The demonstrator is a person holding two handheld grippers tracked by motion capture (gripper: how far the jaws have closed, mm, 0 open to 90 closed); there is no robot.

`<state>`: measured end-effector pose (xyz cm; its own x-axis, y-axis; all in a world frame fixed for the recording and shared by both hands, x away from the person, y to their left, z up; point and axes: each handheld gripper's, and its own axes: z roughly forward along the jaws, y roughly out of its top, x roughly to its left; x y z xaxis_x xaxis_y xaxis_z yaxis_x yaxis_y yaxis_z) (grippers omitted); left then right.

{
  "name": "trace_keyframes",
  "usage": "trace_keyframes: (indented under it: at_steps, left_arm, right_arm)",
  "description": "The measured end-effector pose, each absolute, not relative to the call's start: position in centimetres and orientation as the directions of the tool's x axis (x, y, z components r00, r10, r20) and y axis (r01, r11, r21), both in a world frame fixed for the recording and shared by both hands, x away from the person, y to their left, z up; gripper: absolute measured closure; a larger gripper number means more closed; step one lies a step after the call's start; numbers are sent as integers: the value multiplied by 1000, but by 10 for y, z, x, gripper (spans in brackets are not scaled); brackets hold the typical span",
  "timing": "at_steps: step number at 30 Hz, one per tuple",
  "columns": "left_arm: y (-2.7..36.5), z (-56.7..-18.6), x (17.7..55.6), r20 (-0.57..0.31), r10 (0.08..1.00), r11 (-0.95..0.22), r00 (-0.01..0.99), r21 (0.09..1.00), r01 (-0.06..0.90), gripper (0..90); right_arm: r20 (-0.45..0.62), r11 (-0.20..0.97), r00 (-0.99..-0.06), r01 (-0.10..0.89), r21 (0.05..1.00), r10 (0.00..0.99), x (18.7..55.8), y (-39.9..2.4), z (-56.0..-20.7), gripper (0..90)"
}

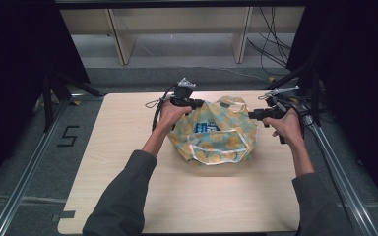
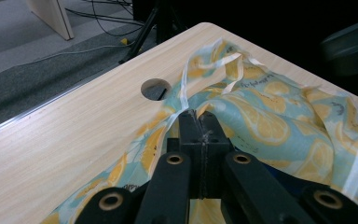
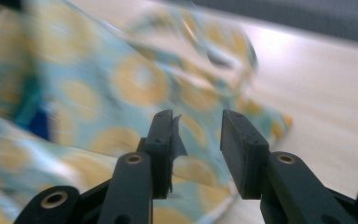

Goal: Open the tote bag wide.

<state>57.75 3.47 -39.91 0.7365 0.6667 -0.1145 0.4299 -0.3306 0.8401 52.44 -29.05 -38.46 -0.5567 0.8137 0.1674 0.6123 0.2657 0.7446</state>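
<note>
On the table [image 1: 128,196], left gripper [image 2: 199,122] pinches the bag [image 1: 216,135]; right gripper [image 3: 196,135] gapes empty beside it.

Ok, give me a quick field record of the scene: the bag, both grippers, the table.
item: lemon-print bag, teal and yellow with white trim, crumpled on the table
table: light wood table, with a round cable hole near the bag's handle
left gripper: left gripper shut, pinching the bag's fabric at its left edge
right gripper: right gripper open, nothing pressed between its pads, at the bag's right side
bag handle: white-edged strap loop lying loose on top
image quality: right gripper view is motion-blurred
</note>
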Motion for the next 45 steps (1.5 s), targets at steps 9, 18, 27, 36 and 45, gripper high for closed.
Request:
trace_keyframes:
  at_steps: [9,18,27,36,45]
  left_arm:
    - [30,-401,577,-130,663,-321,737,840,437,893]
    - [34,-396,570,-131,635,-331,761,844,422,884]
    - [35,-391,525,14,631,-445,776,826,347,626]
    - [26,-421,521,108,680,-584,726,678,446,463]
    - [35,-435,546,108,690,-562,716,703,436,892]
  right_arm:
    - [20,462,-686,511,725,727,514,-209,-387,606]
    - [-110,566,-658,537,626,745,533,-168,-410,837]
    - [-52,462,-593,567,682,804,556,-200,-385,900]
    - [-54,426,-557,565,707,829,572,-206,-367,900]
    - [-49,425,-550,583,693,834,576,-207,-373,900]
